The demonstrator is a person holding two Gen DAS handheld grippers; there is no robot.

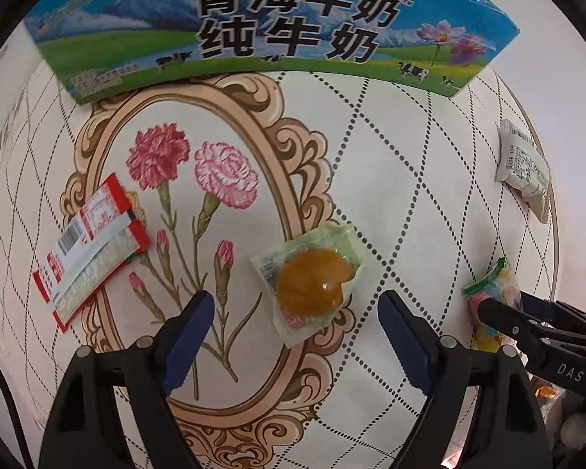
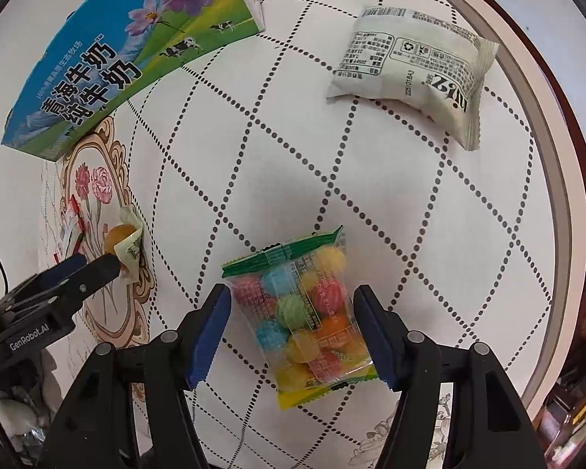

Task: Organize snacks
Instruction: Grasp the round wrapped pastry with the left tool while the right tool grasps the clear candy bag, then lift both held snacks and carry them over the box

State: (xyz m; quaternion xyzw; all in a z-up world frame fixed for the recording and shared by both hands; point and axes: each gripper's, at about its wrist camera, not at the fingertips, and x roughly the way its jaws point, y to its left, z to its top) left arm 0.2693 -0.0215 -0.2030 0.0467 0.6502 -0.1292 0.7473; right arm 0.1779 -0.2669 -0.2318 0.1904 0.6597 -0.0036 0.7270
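In the left wrist view my left gripper point(image 1: 295, 305) is open, its fingers on either side of an orange jelly cup in a green wrapper point(image 1: 312, 283) on the tablecloth. A red and white snack packet point(image 1: 92, 252) lies to its left. In the right wrist view my right gripper point(image 2: 293, 301) is open around a clear bag of coloured candy balls point(image 2: 306, 316), which lies flat between the fingers. A white wrapped pastry point(image 2: 414, 70) lies further away at the right. The milk carton box point(image 1: 254, 27) stands at the far edge and shows in the right wrist view point(image 2: 117, 54).
The round table point(image 2: 535, 156) has a white quilted cloth with a flower print. Its rim curves along the right side. The left gripper shows at the left of the right wrist view point(image 2: 93, 269). Clutter sits beyond the table at lower right.
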